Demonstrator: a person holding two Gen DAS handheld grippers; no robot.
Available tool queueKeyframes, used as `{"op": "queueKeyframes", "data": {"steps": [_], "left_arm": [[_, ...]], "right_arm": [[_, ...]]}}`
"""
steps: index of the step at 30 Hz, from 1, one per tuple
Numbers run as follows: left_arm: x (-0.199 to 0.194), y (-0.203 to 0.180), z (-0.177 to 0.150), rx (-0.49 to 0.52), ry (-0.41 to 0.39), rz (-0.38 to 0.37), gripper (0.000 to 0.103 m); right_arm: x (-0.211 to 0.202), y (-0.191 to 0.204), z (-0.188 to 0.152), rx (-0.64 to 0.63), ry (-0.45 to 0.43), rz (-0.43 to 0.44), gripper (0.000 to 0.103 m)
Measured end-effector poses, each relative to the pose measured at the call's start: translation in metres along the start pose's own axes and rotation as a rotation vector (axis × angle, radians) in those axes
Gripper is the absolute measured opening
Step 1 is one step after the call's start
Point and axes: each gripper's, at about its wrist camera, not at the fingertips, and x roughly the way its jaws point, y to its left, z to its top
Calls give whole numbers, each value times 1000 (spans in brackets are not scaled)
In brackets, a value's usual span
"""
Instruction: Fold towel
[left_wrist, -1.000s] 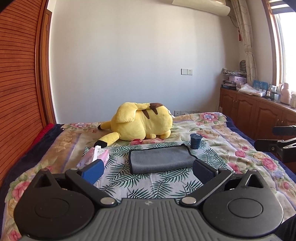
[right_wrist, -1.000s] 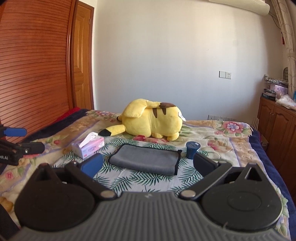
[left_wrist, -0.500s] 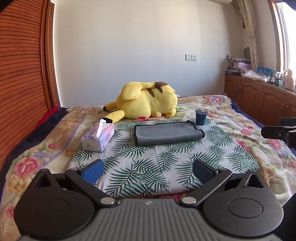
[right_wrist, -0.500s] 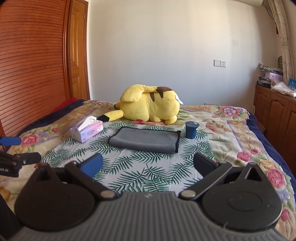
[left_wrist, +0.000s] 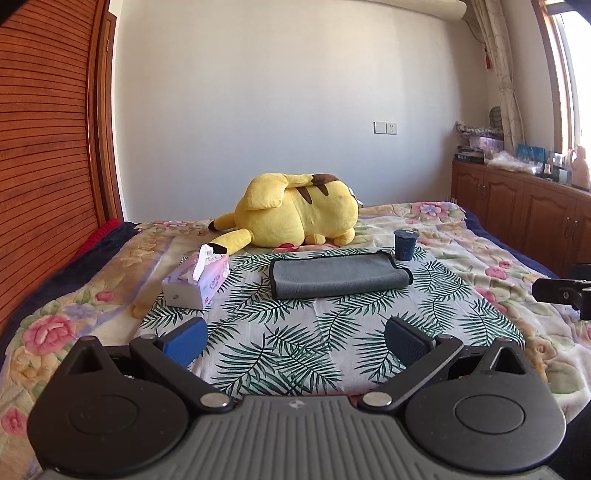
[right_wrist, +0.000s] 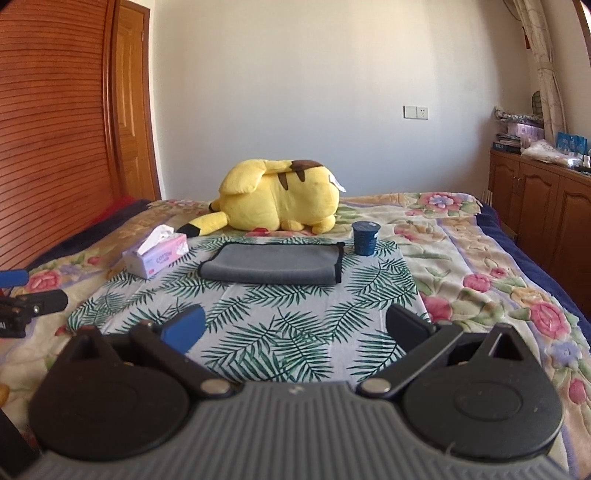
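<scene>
A grey towel (left_wrist: 338, 275) with a dark hem lies folded flat on a palm-leaf cloth (left_wrist: 295, 350) on the bed; it also shows in the right wrist view (right_wrist: 273, 264). My left gripper (left_wrist: 295, 338) is open and empty, well short of the towel, over the cloth's near part. My right gripper (right_wrist: 293, 328) is open and empty too, equally far back. Each gripper's tip shows at the edge of the other's view, the right (left_wrist: 561, 291) and the left (right_wrist: 29, 304).
A yellow plush toy (left_wrist: 295, 218) lies behind the towel. A pink tissue box (left_wrist: 197, 282) stands to the towel's left, a small dark blue cup (left_wrist: 405, 244) at its far right corner. A wooden wardrobe (left_wrist: 48, 166) is left, cabinets (left_wrist: 517, 214) right.
Both grippers have pulled back from the towel toward the near edge of the bed, so it looks farther away. Both stay open. The towel has not moved.
</scene>
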Motion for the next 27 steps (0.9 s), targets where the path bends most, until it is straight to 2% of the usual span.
{"op": "queueKeyframes", "data": {"steps": [8, 14, 27], "left_arm": [[0, 0, -2, -4, -34, 21, 84], [-3, -3, -4, 10, -52, 22, 84], [-2, 1, -5, -9, -52, 26, 84]], "right_arm": [[-7, 5, -2, -43, -79, -32, 103], [-10, 0, -2, -21, -113, -53, 103], [-7, -2, -4, -8, -107, -67, 103]]}}
